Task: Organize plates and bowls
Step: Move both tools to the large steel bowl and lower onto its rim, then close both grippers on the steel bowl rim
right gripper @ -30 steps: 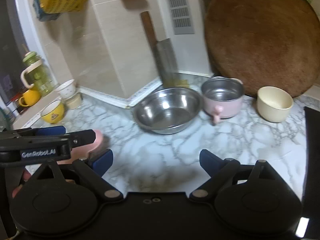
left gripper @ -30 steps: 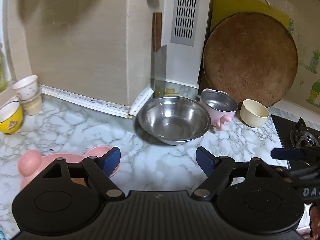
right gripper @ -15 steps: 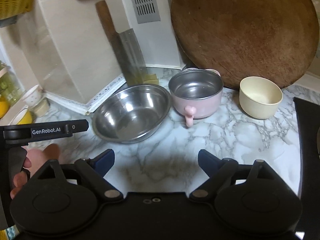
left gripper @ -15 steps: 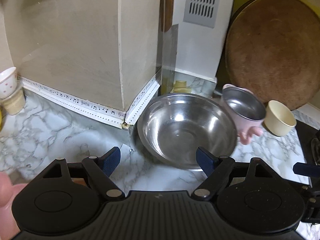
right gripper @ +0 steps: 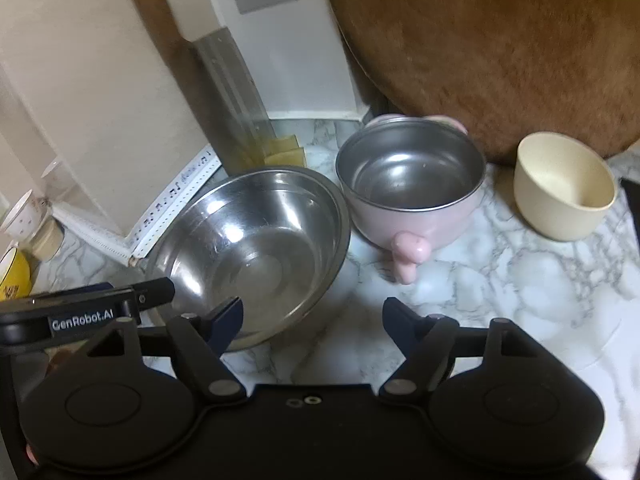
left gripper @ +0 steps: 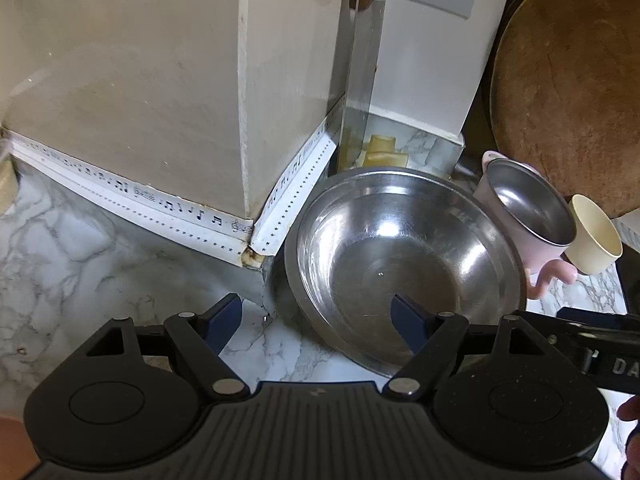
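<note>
While both tools close, nothing gripped, steel bowl rim sits between left tool jaws

The tabletop is white marble veined with grey, and on it stand a shiny silver steel bowl, a pale pink bowl with a silver steel lining, and a plain cream bowl. A round, mottled reddish-brown board leans behind them, and the white strip along the beige wall is printed with small black music notes and dots. Each tool is matt black with dark blue pads.
</note>
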`<state>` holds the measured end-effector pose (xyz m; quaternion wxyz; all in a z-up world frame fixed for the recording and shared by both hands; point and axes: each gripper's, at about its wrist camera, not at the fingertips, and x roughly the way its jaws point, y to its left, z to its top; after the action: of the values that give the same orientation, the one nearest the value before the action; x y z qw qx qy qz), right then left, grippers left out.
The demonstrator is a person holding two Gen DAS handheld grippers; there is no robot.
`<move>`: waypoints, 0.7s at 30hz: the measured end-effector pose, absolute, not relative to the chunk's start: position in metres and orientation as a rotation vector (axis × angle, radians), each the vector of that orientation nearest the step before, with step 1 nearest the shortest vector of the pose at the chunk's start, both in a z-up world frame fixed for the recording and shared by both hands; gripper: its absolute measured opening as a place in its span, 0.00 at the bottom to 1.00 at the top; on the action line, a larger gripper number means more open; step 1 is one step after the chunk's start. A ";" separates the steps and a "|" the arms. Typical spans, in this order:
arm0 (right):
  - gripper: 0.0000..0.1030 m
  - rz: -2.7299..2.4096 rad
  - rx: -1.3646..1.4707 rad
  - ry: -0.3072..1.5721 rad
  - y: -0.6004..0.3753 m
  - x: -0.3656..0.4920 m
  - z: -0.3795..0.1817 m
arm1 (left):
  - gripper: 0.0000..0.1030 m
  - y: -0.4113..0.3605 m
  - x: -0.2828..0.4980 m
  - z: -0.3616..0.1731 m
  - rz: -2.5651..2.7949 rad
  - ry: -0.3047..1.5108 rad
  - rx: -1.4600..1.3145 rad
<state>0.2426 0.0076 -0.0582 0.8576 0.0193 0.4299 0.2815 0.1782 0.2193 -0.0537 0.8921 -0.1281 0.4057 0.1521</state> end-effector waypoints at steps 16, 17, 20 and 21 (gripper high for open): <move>0.27 0.522 0.080 0.986 0.027 0.270 -0.079 | 0.32 0.232 0.203 -0.070 0.289 0.920 -0.330; 0.26 0.523 0.079 0.988 0.028 0.271 -0.079 | 0.32 0.232 0.203 -0.070 0.291 0.922 -0.333; 0.19 0.523 0.076 0.987 0.030 0.272 -0.080 | 0.25 0.234 0.204 -0.071 0.302 0.924 -0.332; 0.18 0.522 0.075 0.984 0.030 0.272 -0.080 | 0.24 0.234 0.204 -0.071 0.308 0.924 -0.334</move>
<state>0.2720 0.0300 -0.0797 0.8482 0.0354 0.4669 0.2476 0.2043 0.2341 -0.0712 0.8704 -0.1599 0.4418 0.1473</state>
